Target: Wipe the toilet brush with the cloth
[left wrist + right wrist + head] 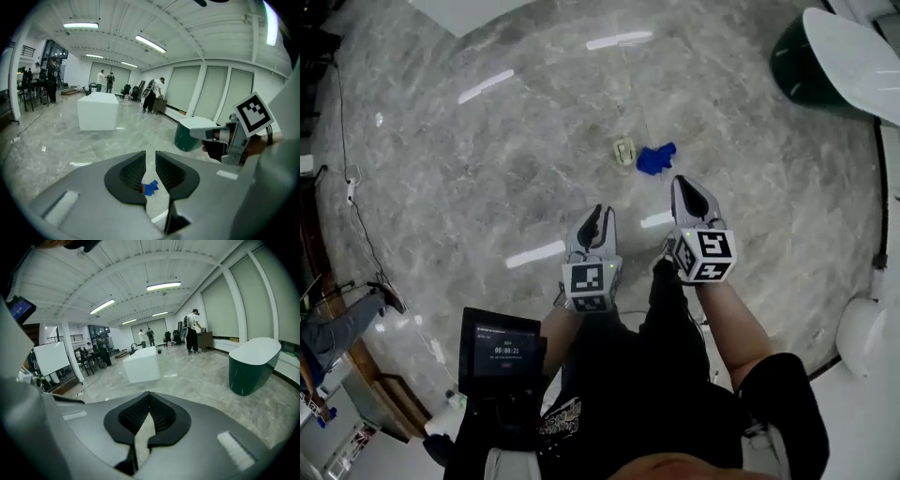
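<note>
Head view: I see both grippers held over the grey marble floor, well above it and touching nothing. The left gripper and the right gripper sit side by side, apart, each with its marker cube nearest me. The blue cloth lies crumpled on the floor beyond them, nearer the right gripper's tips. Just beside the cloth, on its left, lies a small pale object; I cannot tell from here whether it is the toilet brush. A dark green tub with a white rim stands near the view's upper right corner. Left gripper view: the fingers stand a narrow gap apart with nothing between them, and the cloth shows on the floor through that gap. Right gripper view: the fingers meet at their tips and hold nothing. A white block stands farther off on the floor.
</note>
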`<move>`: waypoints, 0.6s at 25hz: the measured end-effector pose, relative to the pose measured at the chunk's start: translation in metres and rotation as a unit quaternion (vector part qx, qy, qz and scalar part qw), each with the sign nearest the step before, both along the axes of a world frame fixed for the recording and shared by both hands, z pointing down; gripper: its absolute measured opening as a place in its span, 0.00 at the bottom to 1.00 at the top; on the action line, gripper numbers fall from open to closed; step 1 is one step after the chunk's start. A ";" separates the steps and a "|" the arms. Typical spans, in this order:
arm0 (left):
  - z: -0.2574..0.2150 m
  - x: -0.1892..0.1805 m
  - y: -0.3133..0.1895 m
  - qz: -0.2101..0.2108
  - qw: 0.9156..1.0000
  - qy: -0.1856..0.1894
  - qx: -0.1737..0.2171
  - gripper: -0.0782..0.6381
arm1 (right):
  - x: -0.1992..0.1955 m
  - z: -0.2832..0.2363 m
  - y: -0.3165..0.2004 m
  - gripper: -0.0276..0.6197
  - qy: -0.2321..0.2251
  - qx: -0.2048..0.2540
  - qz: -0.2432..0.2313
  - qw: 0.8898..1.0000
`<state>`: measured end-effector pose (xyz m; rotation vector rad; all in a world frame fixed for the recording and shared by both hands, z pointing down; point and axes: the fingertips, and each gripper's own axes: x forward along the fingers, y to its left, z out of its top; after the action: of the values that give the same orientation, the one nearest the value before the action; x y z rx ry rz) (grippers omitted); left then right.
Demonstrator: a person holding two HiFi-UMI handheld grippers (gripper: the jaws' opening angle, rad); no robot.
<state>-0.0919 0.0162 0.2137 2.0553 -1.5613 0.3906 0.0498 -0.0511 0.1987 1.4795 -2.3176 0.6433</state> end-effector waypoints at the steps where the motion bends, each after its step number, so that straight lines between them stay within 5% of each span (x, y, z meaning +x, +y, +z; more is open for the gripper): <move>1: -0.025 -0.006 -0.009 -0.002 1.000 -0.004 0.017 0.20 | -0.005 -0.030 -0.005 0.05 -0.005 0.018 0.007 1.000; 9: -0.180 0.012 0.012 -0.018 0.994 0.000 0.111 0.18 | 0.001 -0.178 0.056 0.05 -0.051 0.077 0.011 0.996; 15: -0.227 0.040 0.026 -0.063 0.989 0.031 0.132 0.18 | 0.034 -0.222 0.065 0.05 -0.070 0.104 -0.015 0.992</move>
<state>-0.0522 0.0423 -0.0133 2.1231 -1.7727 0.0751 0.0841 0.0134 -0.0235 1.5282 -2.5758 0.5263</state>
